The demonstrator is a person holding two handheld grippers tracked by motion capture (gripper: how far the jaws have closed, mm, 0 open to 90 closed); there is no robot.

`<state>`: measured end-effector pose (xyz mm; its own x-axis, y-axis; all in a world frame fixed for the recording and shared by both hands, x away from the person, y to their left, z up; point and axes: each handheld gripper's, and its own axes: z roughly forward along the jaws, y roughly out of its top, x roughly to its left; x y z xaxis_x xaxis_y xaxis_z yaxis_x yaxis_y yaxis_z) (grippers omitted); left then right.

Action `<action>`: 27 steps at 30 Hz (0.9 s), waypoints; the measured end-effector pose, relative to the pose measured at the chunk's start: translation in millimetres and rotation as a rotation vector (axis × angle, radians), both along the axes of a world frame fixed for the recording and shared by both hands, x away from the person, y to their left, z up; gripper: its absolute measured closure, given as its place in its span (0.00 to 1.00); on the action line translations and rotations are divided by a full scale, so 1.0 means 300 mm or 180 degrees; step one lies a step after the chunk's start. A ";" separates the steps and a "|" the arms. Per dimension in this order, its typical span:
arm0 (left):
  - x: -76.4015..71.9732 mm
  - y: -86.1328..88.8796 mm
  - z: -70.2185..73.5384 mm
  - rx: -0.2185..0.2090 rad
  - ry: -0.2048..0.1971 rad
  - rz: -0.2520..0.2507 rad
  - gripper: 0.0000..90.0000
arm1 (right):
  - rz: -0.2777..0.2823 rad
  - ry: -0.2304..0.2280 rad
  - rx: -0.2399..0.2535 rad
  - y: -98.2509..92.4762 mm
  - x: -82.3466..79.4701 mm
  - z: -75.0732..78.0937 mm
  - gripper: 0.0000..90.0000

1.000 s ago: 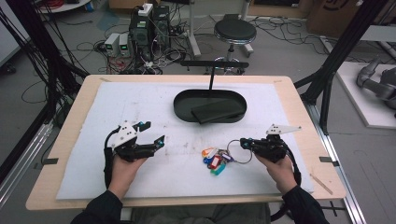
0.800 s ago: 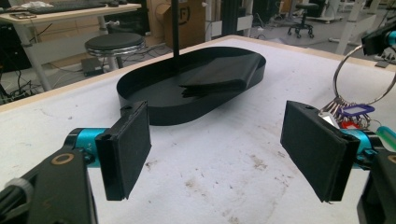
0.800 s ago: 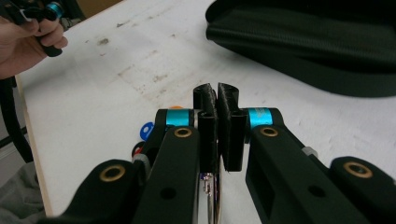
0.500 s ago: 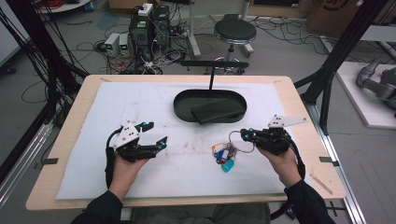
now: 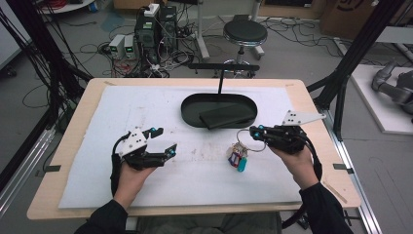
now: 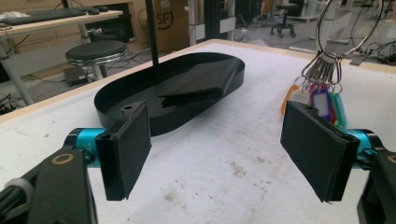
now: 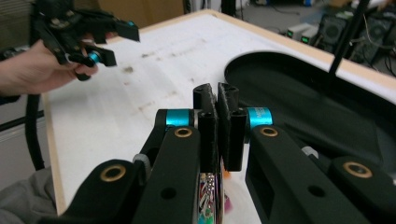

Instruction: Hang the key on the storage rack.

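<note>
The right gripper sits at the right of the white mat, its jaws pressed together on the large metal ring of a key bunch. In the right gripper view the two pads meet with no gap between them. The ring is lifted off the mat, and the coloured tags hang from it toward the near edge, so the bunch's long axis runs from the ring at the far end down to the tags at the near end. Whether the lowest tags touch the mat cannot be told.

The left gripper is held above the left half of the mat with its jaws spread wide and nothing between them; it points right, toward the key bunch.

A black oval tray lies at the far middle of the mat, holding a flat black slab, with a thin black post rising from its far side.
</note>
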<state>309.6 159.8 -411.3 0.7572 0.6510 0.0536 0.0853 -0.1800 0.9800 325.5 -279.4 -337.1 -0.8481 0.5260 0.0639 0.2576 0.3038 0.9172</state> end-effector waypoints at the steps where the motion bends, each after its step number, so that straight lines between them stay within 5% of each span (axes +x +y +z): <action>1: 0.000 -0.001 0.001 -0.0011 0.0000 -0.0008 0.27 | 0.0014 -0.0002 0.0013 0.003 0.000 0.008 0.97; 27: 0.033 -0.140 0.062 -0.0130 0.0073 -0.0673 0.27 | 0.0258 -0.0200 0.0115 0.056 0.016 0.073 0.97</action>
